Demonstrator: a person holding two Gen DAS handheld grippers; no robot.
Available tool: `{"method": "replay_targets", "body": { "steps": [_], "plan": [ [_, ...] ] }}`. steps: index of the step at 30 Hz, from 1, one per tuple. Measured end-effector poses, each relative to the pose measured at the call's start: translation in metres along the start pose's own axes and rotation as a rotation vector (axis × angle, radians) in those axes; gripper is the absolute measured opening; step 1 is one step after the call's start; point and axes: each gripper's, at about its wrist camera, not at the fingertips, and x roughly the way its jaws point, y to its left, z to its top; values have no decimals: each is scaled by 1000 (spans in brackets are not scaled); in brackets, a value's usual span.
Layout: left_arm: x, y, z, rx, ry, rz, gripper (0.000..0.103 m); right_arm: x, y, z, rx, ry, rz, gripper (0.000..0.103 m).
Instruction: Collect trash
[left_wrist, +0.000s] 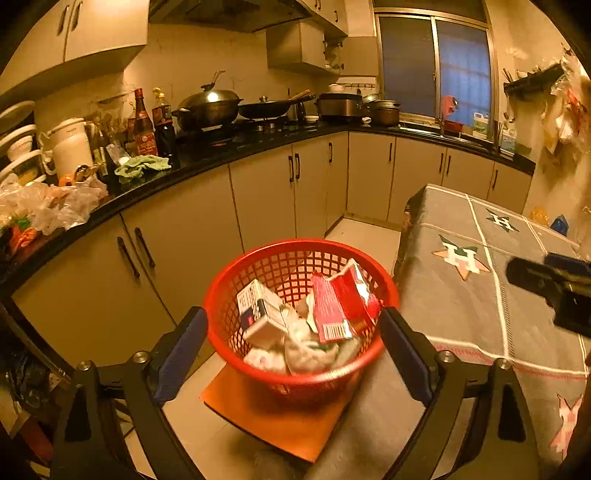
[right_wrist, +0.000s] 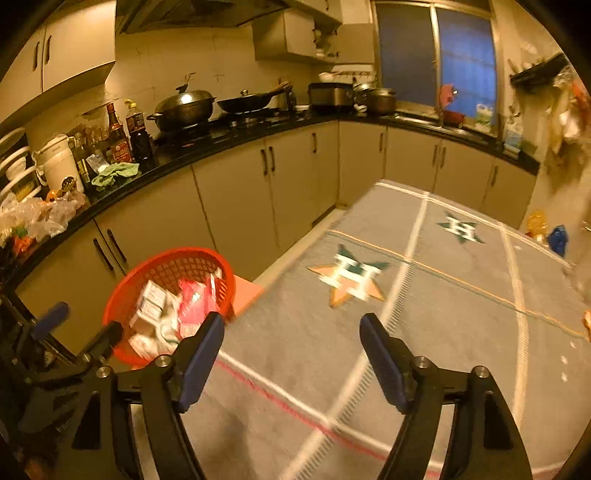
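Jaws spread wide and empty on both the left hand-held gripper (left_wrist: 293, 332) and the right hand-held gripper (right_wrist: 291, 338). Red basket (left_wrist: 221, 295) on an orange stool (left_wrist: 258, 410) already holds cartons and wrappers (left_wrist: 332, 306); the grey-clothed tabletop (right_wrist: 443, 314) looks cleared, so collecting seems nearly done.

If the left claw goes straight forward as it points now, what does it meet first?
Most likely the trash piled in the red basket, which sits right between the open left claw fingers; depth is uncertain.
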Motion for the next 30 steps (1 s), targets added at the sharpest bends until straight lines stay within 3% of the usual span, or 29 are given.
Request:
{"method": "replay_targets", "body": {
  "steps": [6,10,15,22,30],
  "plan": [
    [-39,-18,-24,61,-39,84,100,-45,-16,-46,-21,-44,-64,85],
    [-51,-33,-42,98,1,65,100,-69,-24,-70,-1,-63,-101,87],
    [-62,-33,-60,48,-12,109,100,-96,-25,-90,12,-108,-142,91],
    [-73,-30,-63,36,-64,143,100,-96,-18,-102,-10,-81,-134,92],
    [-66,-29,-68,33,-46,134,100,-91,-10,-106,-39,-60,-128,93]
  ]
}}
